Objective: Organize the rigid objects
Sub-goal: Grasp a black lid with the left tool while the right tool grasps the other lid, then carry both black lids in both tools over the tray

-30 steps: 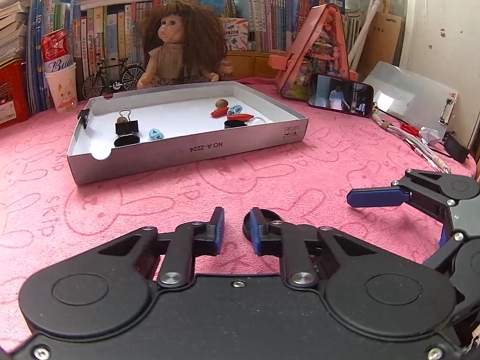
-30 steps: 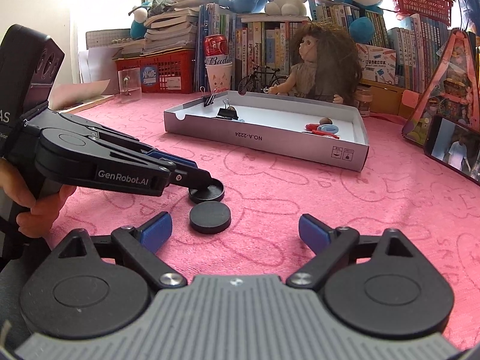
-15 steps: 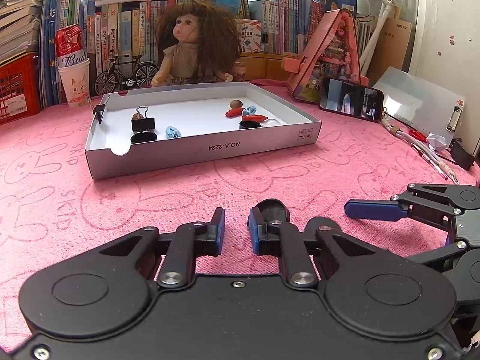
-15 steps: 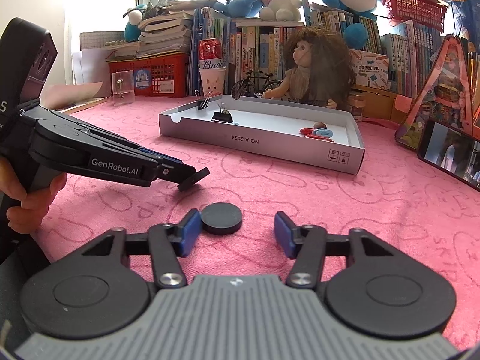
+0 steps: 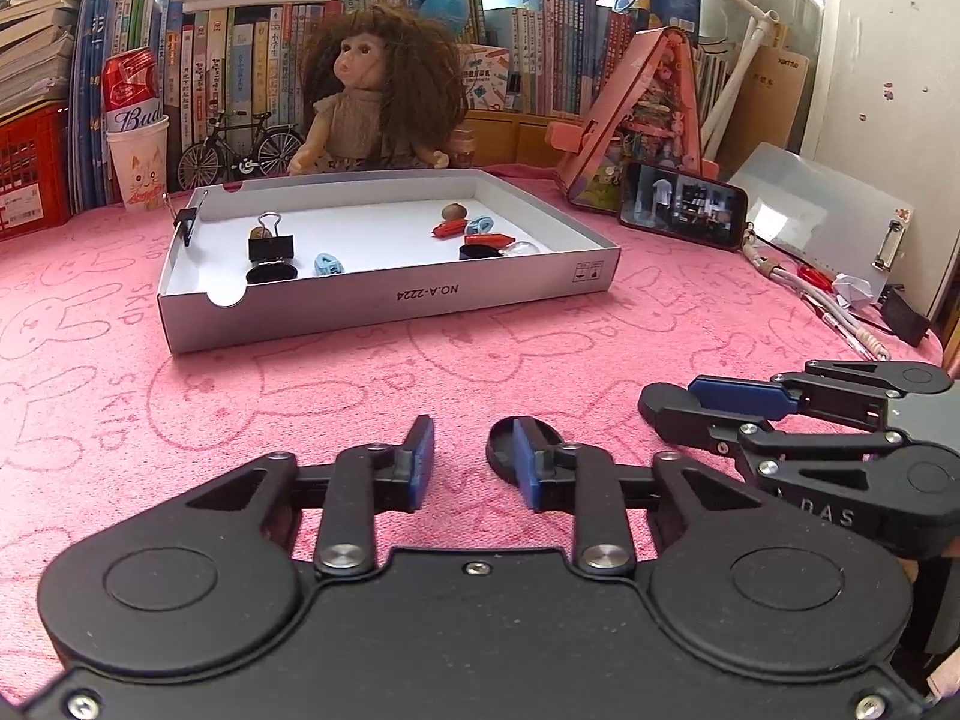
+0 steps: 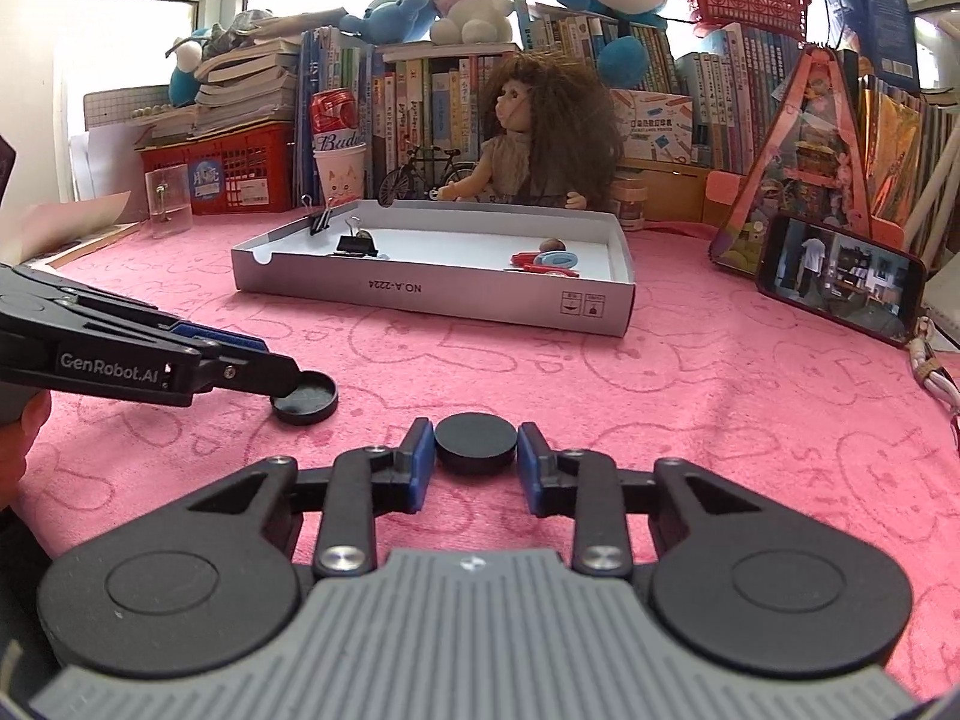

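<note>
A flat round black disc (image 6: 475,441) is clamped between the blue pads of the right gripper (image 6: 474,457), whose jaws have just been closing; the disc is lying on the pink rabbit-patterned cloth (image 6: 690,420). In the left wrist view the same gripper (image 5: 672,405) is seen from the side, and there the disc is hidden by its fingers.

The left gripper (image 5: 467,457) is parted, its jaws having just been opening, and nothing is pressed between its pads. A shallow black round cap (image 5: 521,443), hollow side up, is set on the cloth at the tip of its right finger; whether that finger is actually touching the rim cannot be told from either view. In the right wrist view the cap (image 6: 305,397) is found just beside the clamped disc, to the left of it, under the tip of the left gripper (image 6: 282,378).

Well behind both, a white cardboard box lid (image 5: 384,300) is placed open side up on the cloth. Inside it a black binder clip (image 5: 271,246), a light blue small piece (image 5: 328,264), red pieces (image 5: 480,237) and a brown nut-like ball (image 5: 454,213) are scattered.
</note>
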{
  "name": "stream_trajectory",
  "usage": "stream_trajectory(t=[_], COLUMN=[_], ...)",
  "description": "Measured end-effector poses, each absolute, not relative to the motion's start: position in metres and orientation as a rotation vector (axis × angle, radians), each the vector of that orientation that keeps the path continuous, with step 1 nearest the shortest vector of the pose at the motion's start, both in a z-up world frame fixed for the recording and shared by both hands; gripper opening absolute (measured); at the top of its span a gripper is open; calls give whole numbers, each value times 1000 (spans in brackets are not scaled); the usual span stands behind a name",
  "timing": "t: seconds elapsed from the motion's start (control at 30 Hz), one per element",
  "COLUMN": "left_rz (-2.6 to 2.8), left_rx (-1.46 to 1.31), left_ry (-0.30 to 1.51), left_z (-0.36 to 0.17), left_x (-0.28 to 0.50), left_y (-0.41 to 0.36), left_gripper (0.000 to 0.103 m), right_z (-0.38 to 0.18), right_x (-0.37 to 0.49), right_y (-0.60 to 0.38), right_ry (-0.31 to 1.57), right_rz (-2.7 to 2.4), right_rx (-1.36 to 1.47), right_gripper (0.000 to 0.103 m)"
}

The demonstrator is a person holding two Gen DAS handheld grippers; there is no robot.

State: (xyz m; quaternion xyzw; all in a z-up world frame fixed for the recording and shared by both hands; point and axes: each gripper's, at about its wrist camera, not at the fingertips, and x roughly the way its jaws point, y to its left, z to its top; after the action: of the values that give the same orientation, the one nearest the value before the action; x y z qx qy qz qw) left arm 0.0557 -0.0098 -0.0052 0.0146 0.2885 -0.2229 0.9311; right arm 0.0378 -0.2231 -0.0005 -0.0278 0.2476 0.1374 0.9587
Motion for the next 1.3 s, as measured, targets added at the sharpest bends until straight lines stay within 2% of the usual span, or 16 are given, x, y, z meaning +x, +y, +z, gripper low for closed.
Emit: stream_trajectory(t=[0.3, 0.4, 0.5, 0.57, 0.97, 1.23, 1.3], left_rz=[-484, -488, -490, -487, -464, -442, -435], left_rx=[69, 88, 100, 105, 126, 122, 127], left_ry=[573, 562, 553, 549, 523, 516, 513], left_z=[-10, -11, -12, -14, -17, -17, -18], left_x=[47, 44, 42, 41, 38, 39, 39], left_y=[-23, -27, -30, -31, -34, -33, -33], left_gripper=[41, 43, 45, 45, 43, 32, 30], right_z=[-1, -2, -2, -1, -8, -9, -9], right_x=[38, 37, 36, 35, 39, 39, 39], right_y=[-226, -227, -231, -233, -228, -224, -223], right_ry=[492, 482, 454, 430, 447, 457, 462], right_rz=[248, 240, 221, 189, 170, 169, 164], right_rx=[-37, -24, 3, 16, 2, -18, -26], right_gripper=[36, 41, 70, 76, 76, 76, 73])
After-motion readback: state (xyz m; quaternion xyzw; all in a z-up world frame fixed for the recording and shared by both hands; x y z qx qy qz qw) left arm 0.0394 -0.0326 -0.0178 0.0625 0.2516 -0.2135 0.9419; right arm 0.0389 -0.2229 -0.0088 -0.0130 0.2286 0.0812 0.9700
